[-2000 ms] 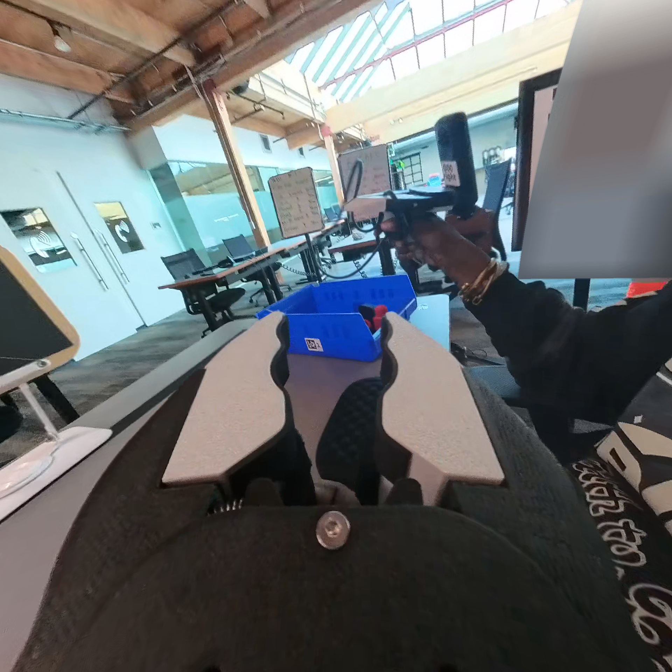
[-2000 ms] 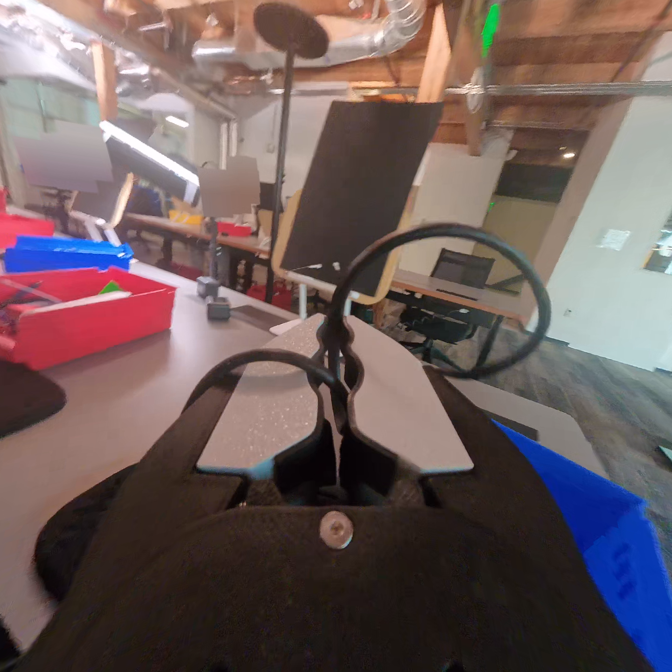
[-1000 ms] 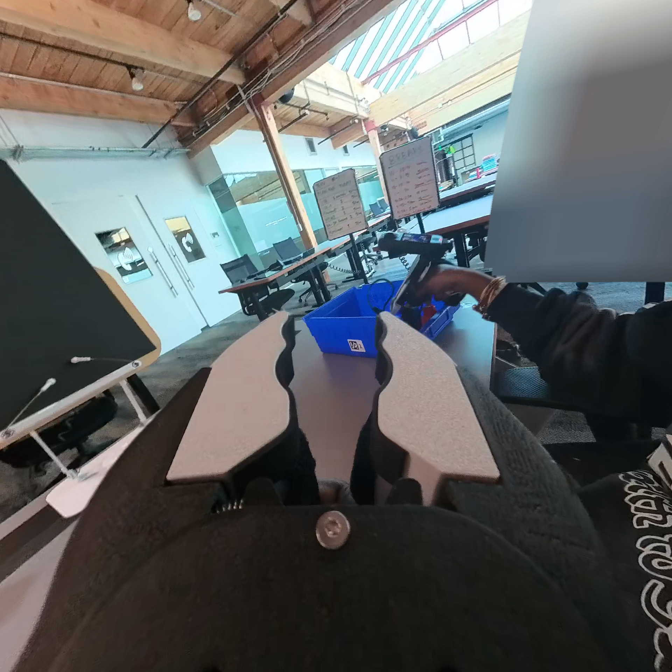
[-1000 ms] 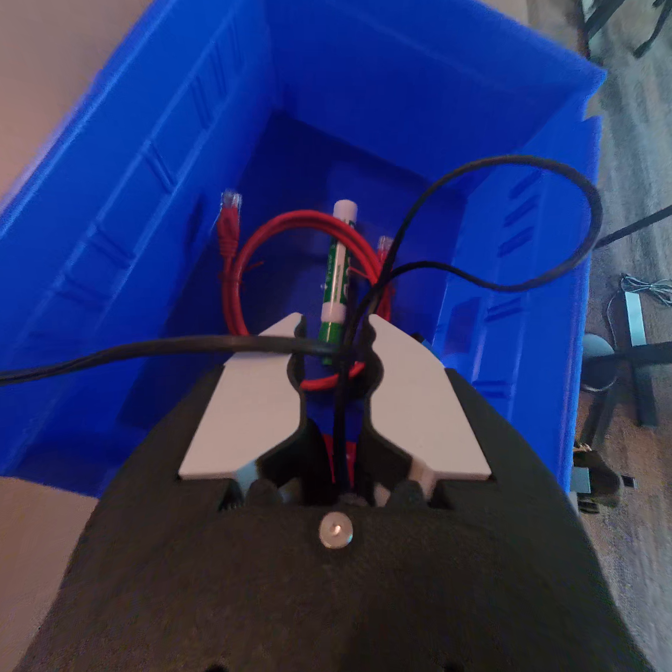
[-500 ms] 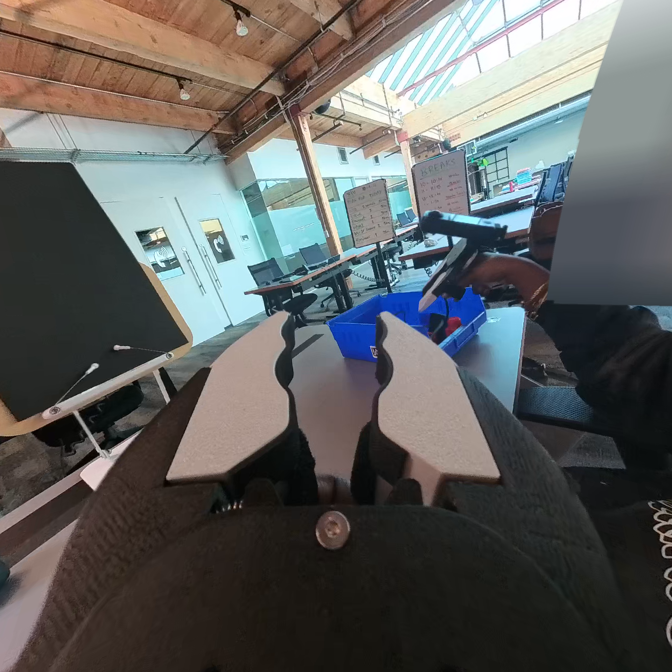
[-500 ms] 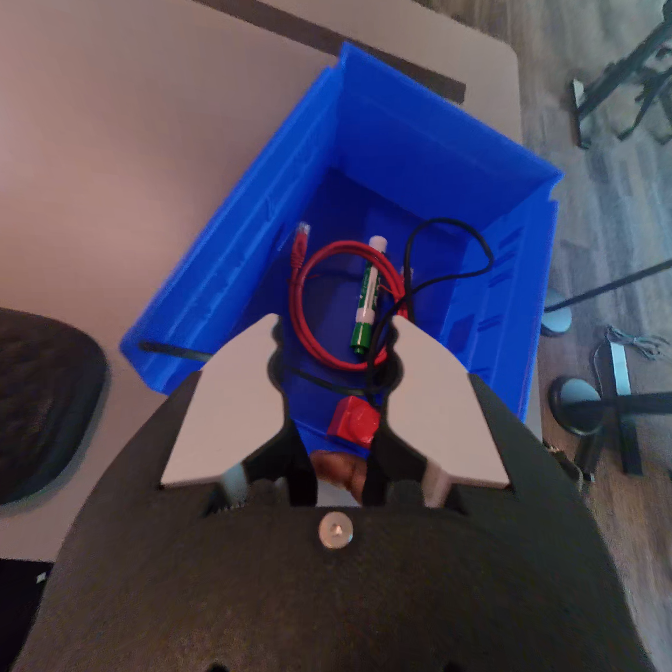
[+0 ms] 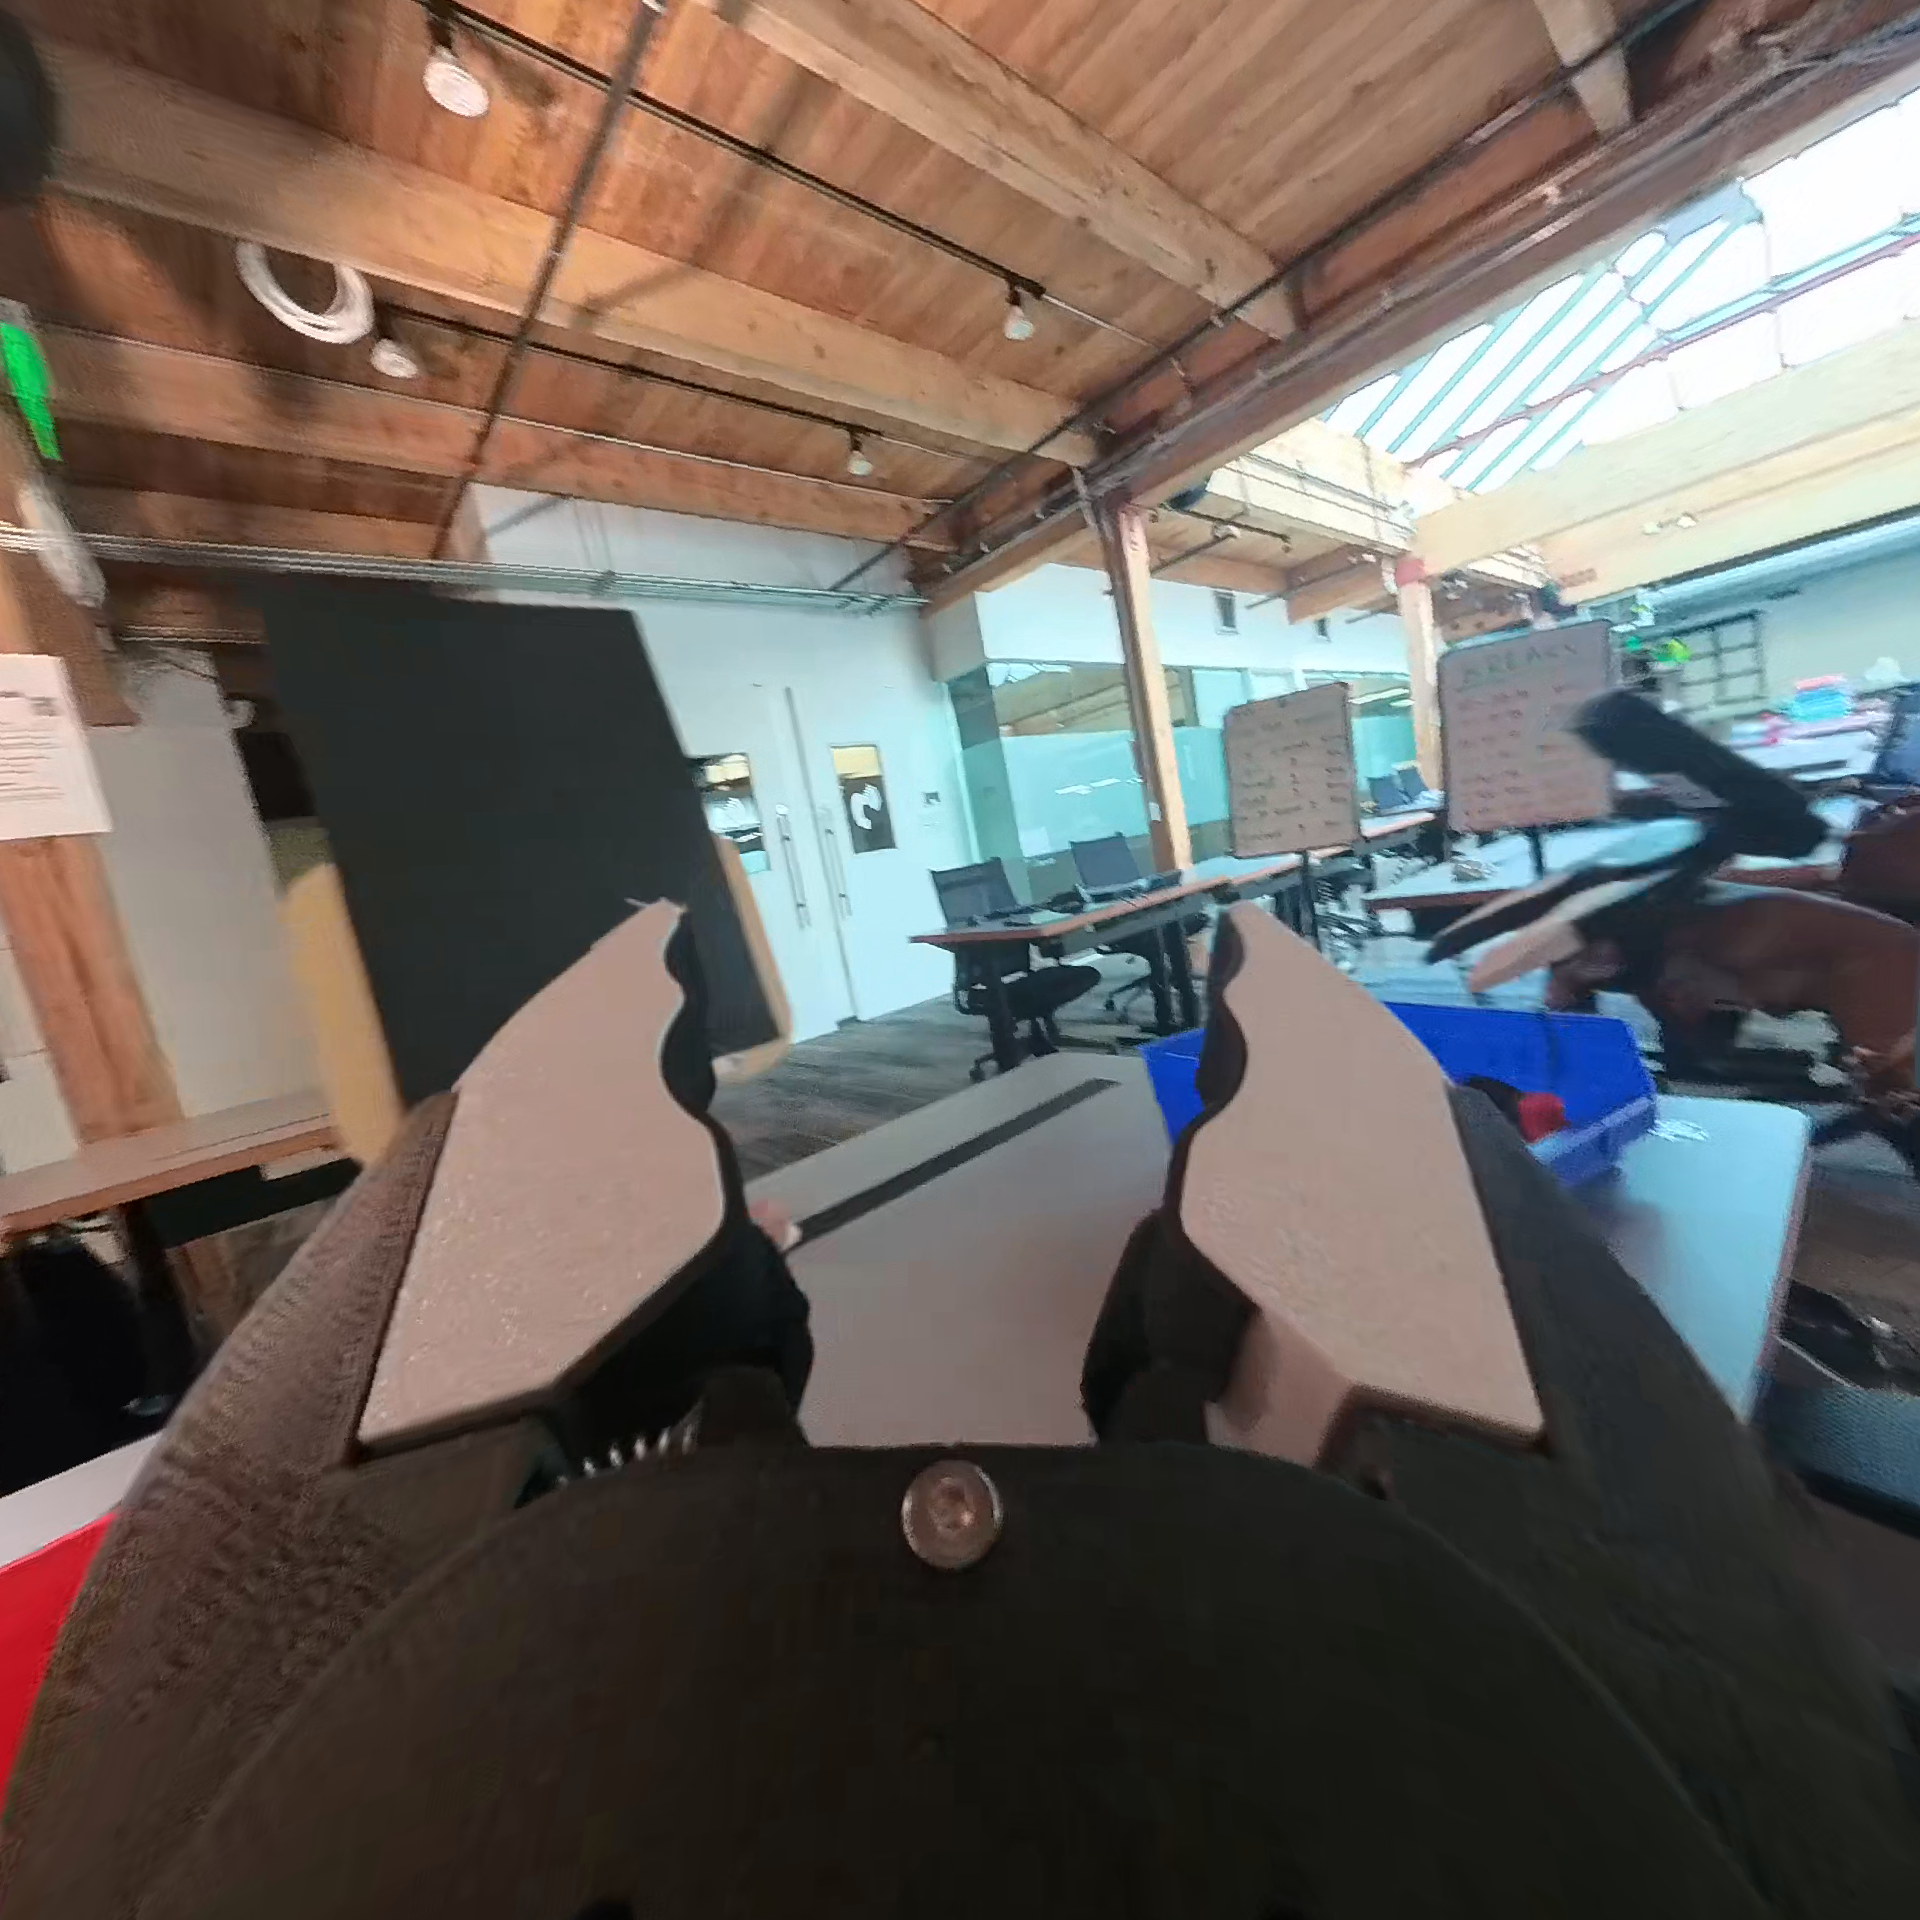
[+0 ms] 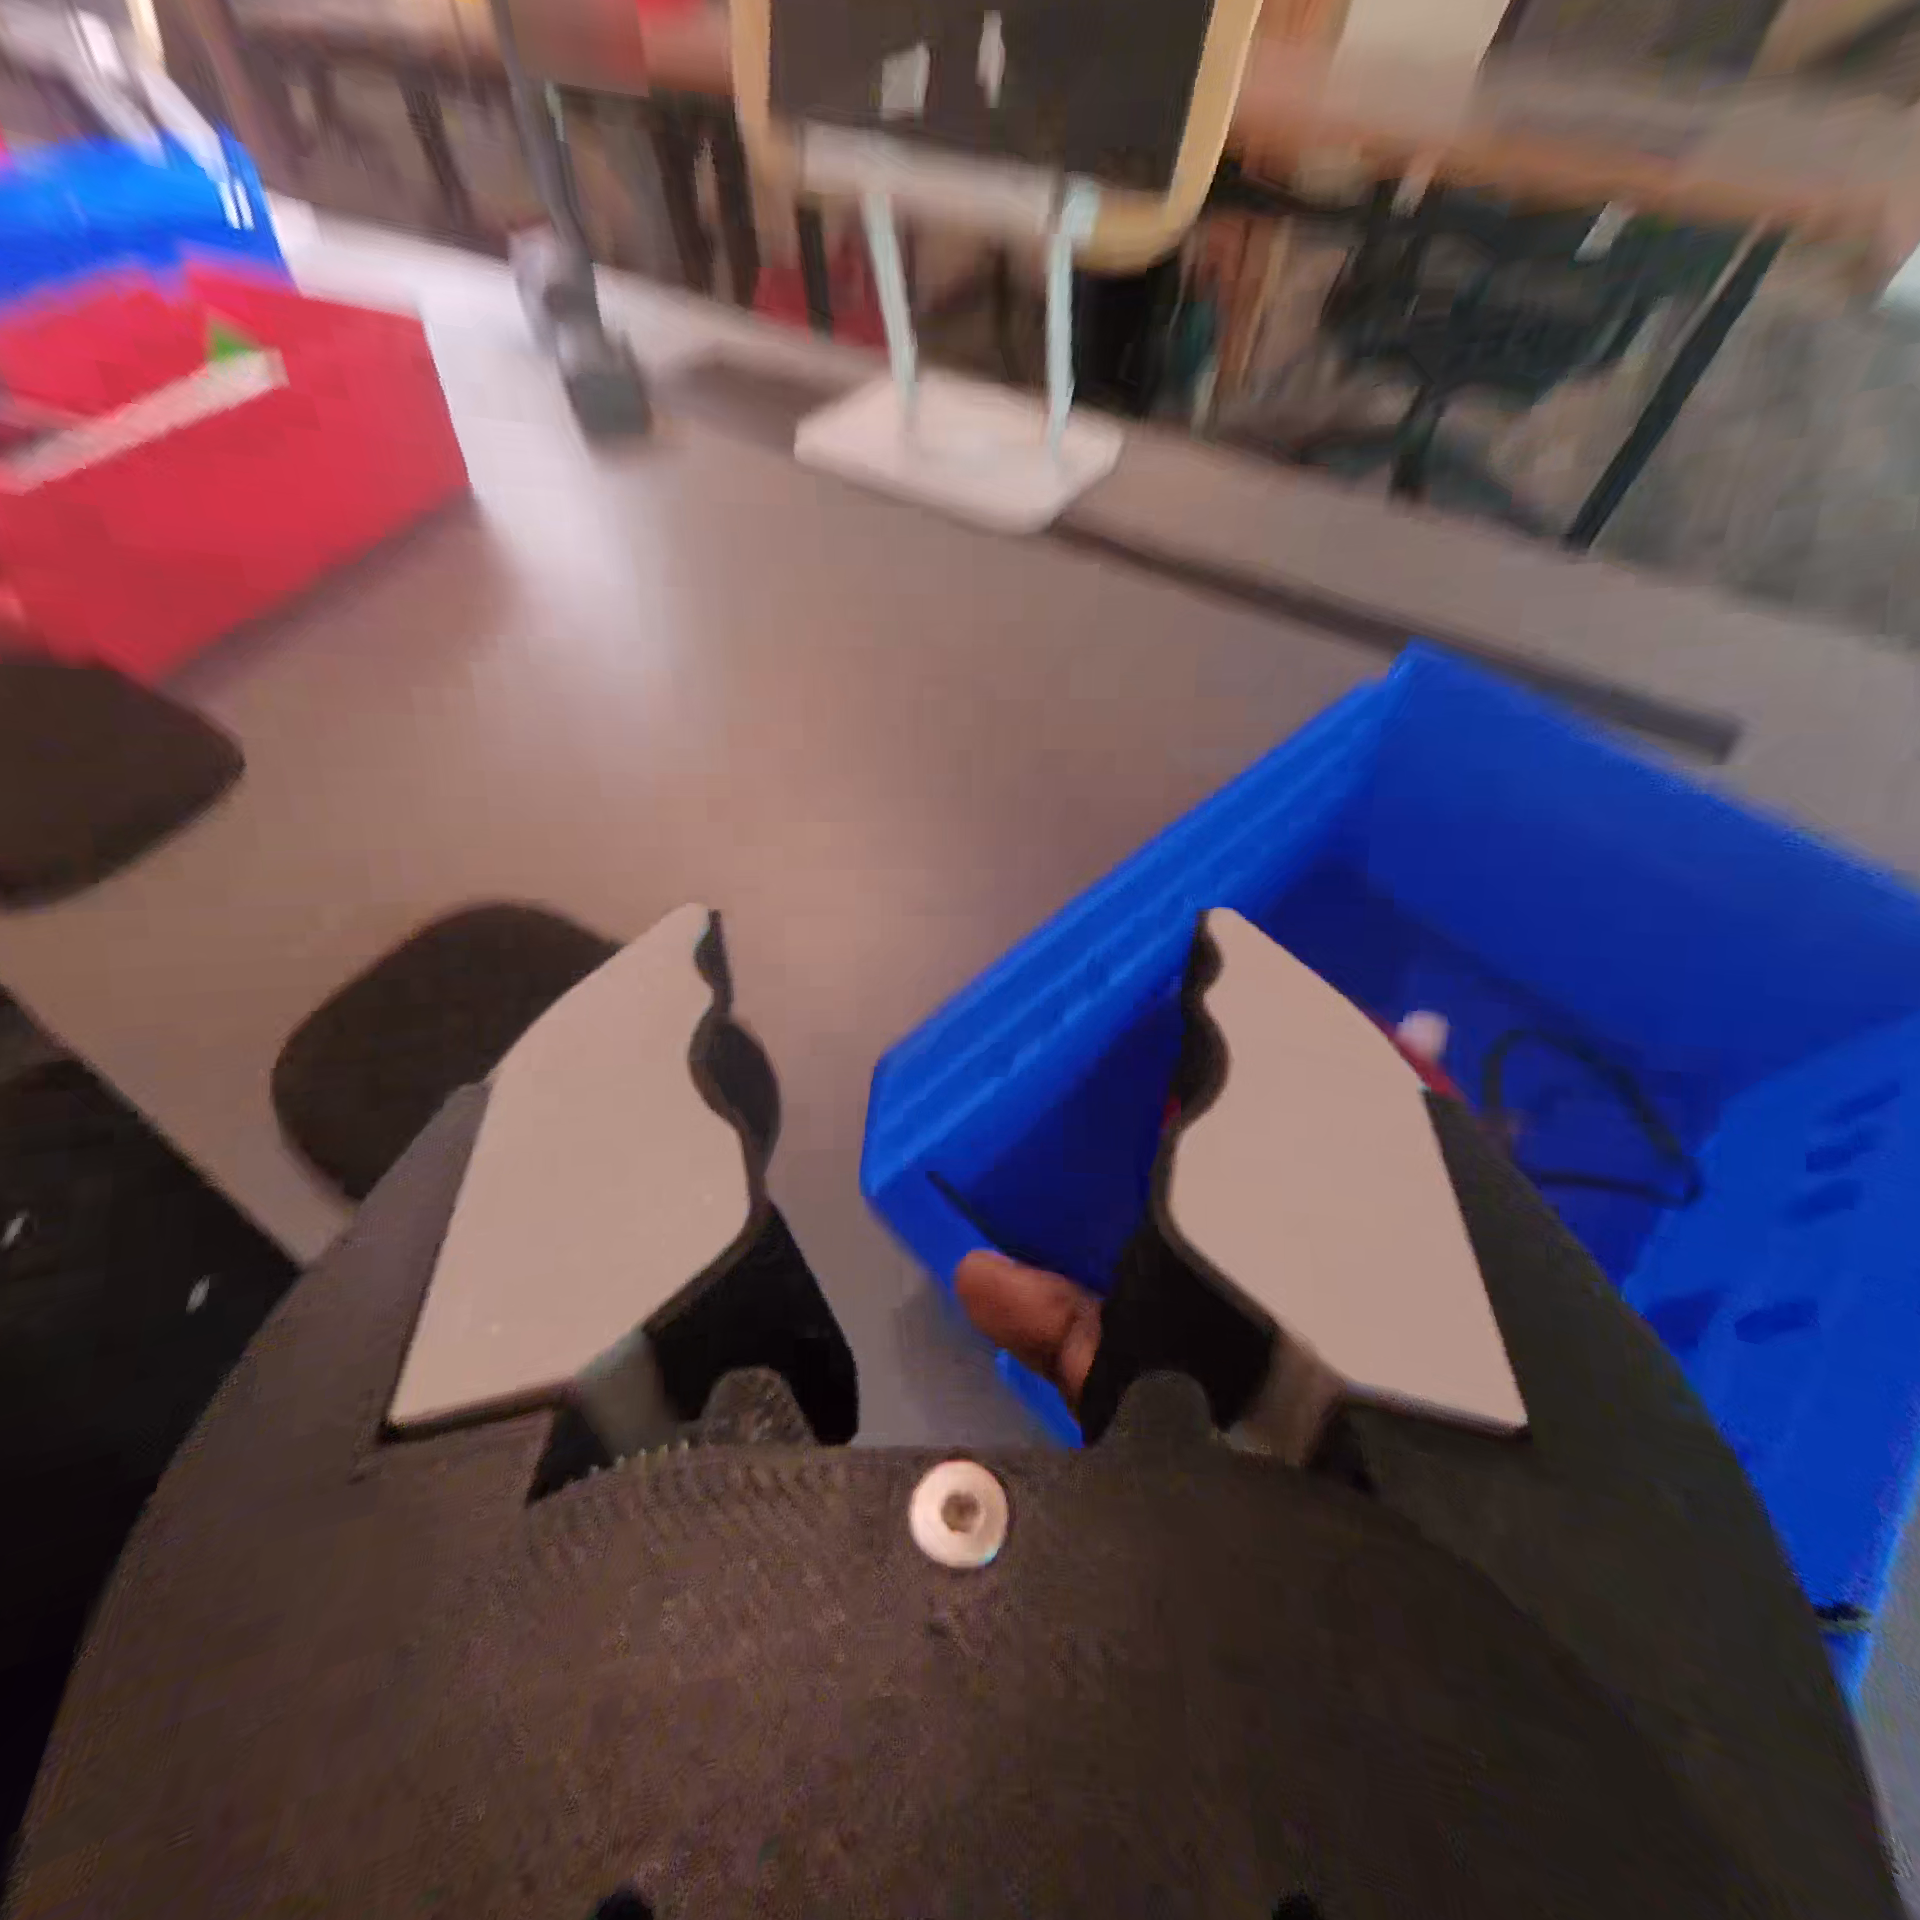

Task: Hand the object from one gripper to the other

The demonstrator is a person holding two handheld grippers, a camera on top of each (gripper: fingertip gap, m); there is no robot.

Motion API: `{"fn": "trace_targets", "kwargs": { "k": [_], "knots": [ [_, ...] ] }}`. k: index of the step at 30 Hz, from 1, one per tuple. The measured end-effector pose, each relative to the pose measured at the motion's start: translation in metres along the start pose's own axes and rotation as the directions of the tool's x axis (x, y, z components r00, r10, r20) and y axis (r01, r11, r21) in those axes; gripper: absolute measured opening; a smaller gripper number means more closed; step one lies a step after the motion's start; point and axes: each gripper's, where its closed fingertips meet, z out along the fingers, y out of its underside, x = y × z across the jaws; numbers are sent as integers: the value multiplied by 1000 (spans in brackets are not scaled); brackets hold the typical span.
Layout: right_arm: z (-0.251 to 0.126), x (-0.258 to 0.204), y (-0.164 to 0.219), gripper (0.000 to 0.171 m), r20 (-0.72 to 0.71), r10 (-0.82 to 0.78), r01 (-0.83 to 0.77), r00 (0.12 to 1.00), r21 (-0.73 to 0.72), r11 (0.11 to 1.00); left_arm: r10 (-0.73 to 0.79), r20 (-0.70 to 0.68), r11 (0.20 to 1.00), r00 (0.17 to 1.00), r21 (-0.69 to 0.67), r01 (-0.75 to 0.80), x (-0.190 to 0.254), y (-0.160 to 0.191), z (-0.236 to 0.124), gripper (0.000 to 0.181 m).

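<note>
Gaping wide, the left gripper [image 7: 951, 925] holds nothing, its 2 fingers aimed across the grey table [image 7: 935, 1236] toward an office. The blue bin [image 7: 1507, 1049] sits at its 2 o'clock. The right gripper [image 8: 956, 925] also stands wide and empty above the table, the same blue bin [image 8: 1039, 1039] at its 3 o'clock. Inside lies the black cable [image 8: 1579, 1101], one loop visible, well apart from both grippers. A red bin [image 8: 229, 488] sits at 10 o'clock, blurred. A black pad [image 8: 416, 1029] lies at 9 o'clock.
</note>
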Motion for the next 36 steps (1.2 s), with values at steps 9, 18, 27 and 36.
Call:
{"fn": "trace_targets", "kwargs": {
  "k": [9, 18, 27, 36],
  "knots": [
    [-74, -11, -89, 135, -190, -130, 219, 973, 591, 777, 209, 468, 978, 859, -103, -182, -125, -29, -84, 90],
    [-68, -22, -87, 127, -216, -195, 283, 957, 537, 794, 292, 461, 846, 838, -533, -1, -177, 53, -138, 73],
    [-49, -28, -79, 124, -228, -266, 345, 936, 456, 821, 306, 578, 551, 756, -755, 355, -216, 150, -184, 63],
    [-50, -30, -80, 120, -257, -288, 378, 923, 447, 811, 334, 647, 465, 686, -746, 477, -238, 197, -202, 58]
  ]
}}
